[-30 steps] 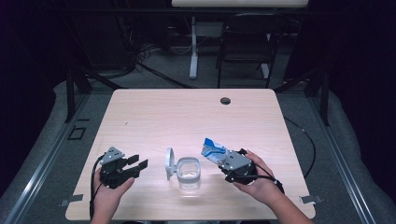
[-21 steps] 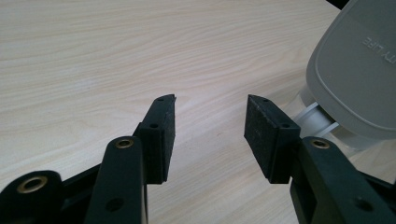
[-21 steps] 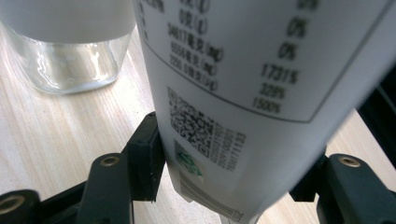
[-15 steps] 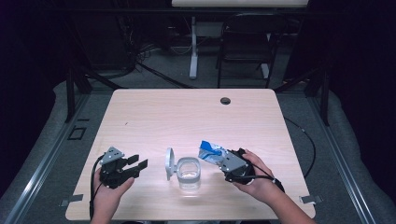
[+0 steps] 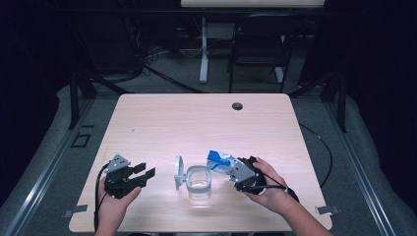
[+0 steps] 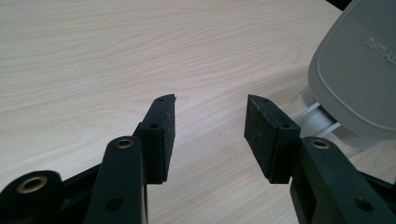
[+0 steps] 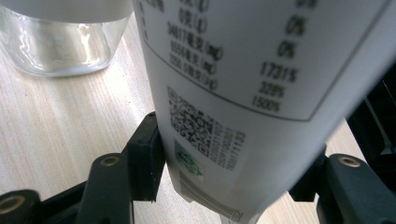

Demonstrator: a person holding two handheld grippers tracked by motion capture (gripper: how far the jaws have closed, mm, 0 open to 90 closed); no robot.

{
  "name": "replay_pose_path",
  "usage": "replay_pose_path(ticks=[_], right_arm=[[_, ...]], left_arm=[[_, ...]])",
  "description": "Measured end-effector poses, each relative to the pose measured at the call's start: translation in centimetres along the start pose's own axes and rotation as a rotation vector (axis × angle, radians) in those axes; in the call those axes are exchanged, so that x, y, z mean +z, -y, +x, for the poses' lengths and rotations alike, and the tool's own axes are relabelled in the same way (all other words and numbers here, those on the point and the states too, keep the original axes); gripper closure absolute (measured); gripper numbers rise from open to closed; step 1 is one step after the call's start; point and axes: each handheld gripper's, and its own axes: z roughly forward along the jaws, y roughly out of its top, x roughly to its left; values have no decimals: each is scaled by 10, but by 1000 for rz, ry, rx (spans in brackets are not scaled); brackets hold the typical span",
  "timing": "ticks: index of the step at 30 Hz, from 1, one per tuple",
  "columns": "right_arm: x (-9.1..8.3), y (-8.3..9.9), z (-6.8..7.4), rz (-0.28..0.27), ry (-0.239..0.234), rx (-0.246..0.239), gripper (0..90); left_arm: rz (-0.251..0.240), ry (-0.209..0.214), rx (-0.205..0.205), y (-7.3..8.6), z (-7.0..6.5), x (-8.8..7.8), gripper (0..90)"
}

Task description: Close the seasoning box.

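At the near edge of the counter [image 5: 162, 118], the left hand-held gripper [image 5: 143, 174] is held low at the near left with its jaws spread and nothing between the pads [image 6: 163, 135], apparently kept in reserve to steady the jar if needed. To its right, near the middle, a clear glass jar [image 5: 199, 183] is stood upright with its mouth exposed; its grey hinged lid [image 5: 178, 172] is swung open to the left, which leaves the opening free to receive contents. At the near right, the right hand-held gripper [image 5: 235, 169] is closed on a blue-and-white packet [image 5: 220, 161], the packet being pinched across its printed back, as seen in the right gripper view [image 7: 243, 84]. The packet is tilted with its blue end toward the jar and is held just beside the jar's right rim, a position judged suited to pouring. At the far edge of the counter, a small round cable hole [image 5: 237, 105] is seen, well apart from the work.
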Motion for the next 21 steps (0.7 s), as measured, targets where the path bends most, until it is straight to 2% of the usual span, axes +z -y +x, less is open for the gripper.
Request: replay_pose_path(ticks=[2,5,9,15,21], right_arm=[[1,0,2,-11,-2,7,410],[0,-1,1,3,1,-12,410],[1,-1,1,4,3,-10,410],[2,0,2,19,16,-37,411],[3,0,4,8,20,-47,411]], left_arm=[[0,1,-1,0,0,0,534],[1,1,-1,0,0,0,534],[-1,2,0,0,0,0,534],[-6,-2,0,0,0,0,534],[-4,0,3,0,0,0,534]])
